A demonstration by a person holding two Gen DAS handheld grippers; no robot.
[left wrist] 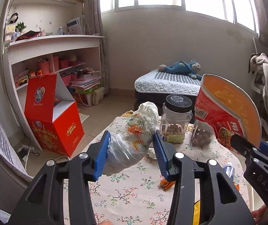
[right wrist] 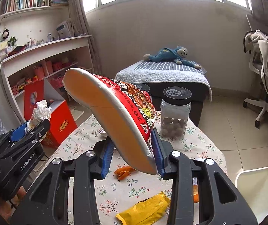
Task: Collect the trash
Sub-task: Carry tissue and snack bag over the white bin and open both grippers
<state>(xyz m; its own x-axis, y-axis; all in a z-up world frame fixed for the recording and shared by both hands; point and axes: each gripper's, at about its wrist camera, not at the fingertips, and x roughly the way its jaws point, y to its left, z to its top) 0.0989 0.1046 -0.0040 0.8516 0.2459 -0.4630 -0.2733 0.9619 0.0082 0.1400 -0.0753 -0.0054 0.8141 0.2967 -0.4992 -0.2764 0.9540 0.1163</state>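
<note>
2 grippers, each clamped on 1 piece of trash. The left gripper (left wrist: 132, 150) squeezes a crumpled tissue wad (left wrist: 134, 136) between its blue fingers (left wrist: 102, 157). The right gripper (right wrist: 134, 150) pinches a squashed red noodle cup (right wrist: 119, 112), tilted. Beyond the fingers stand 2 black-lidded jars (right wrist: 175, 112), 1 mostly hidden behind the cup. Below lie 1 yellow wrapper (right wrist: 145, 211), partly covered, and orange peel scraps (right wrist: 123, 171) on the floral tablecloth (right wrist: 115, 191).

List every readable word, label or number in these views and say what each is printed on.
"GenRobot.AI": on the left hand-held gripper.
"DAS": on the right hand-held gripper.
"20": on the crushed noodle cup; its other print is not legible.
Barcode digits on the cup, the jar lid and the red box: too small or blurred.
</note>
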